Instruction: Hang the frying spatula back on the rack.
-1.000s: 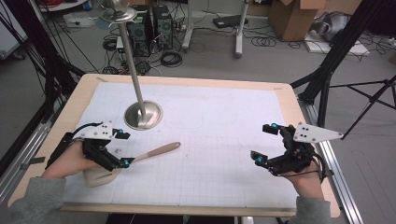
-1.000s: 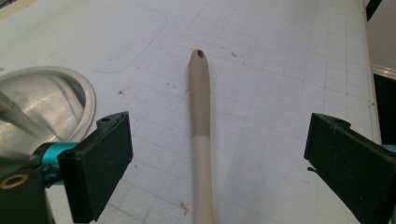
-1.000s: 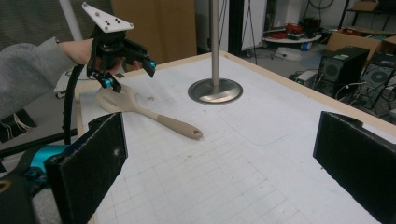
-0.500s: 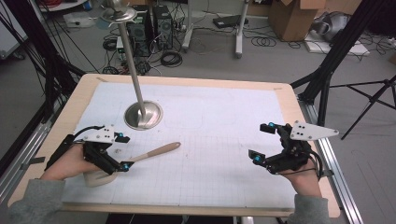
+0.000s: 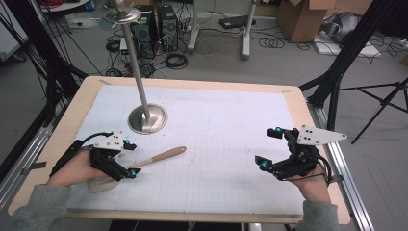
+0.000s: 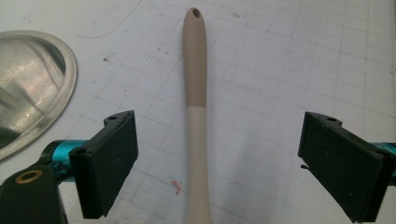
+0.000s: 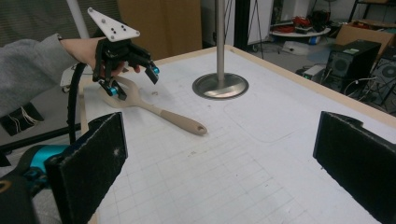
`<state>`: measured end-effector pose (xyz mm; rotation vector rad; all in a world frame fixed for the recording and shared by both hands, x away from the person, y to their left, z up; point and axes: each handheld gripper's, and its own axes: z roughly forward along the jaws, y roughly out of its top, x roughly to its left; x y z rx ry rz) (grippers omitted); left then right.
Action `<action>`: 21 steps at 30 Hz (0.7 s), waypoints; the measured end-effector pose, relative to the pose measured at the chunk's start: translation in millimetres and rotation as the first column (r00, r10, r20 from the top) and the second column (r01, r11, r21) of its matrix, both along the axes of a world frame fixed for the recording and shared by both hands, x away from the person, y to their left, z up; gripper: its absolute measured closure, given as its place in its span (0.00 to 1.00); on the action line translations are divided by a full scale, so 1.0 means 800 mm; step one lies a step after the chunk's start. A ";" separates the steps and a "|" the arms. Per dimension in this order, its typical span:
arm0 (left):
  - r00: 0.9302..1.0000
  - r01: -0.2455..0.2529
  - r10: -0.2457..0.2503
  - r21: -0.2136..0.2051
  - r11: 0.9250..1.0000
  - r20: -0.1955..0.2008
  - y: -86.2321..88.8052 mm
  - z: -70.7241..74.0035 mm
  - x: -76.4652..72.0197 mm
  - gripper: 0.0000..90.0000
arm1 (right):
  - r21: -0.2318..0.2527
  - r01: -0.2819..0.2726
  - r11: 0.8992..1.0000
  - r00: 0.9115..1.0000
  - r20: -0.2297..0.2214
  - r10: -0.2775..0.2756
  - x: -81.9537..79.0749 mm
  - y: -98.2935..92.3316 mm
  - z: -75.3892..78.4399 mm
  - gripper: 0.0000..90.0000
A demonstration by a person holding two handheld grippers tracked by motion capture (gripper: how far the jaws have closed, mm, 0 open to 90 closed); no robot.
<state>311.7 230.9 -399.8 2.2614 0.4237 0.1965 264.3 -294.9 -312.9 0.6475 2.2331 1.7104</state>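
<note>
At bench's seven o'clock, beige spatula [image 5: 155, 159] lies flat, handle toward two o'clock. Left tool [image 5: 126, 159] straddles handle, jaws apart. Right tool [image 5: 270, 146] gapes, idle. Likely light, stiff; grip mid-handle.

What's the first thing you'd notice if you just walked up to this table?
Probably the beige spoon lying on the white gridded mat, with the left tongs open on either side of its handle. Next, the tall metal stand with its shiny round base, at the far left of the mat. The right tongs hover open over the mat's right side.
</note>
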 end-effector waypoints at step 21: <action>0.999 -0.003 0.006 0.095 0.995 -0.038 -0.006 -0.007 0.003 0.32 | -0.007 0.003 1.000 1.000 -0.006 -0.003 -0.005 -0.002 -0.001 0.02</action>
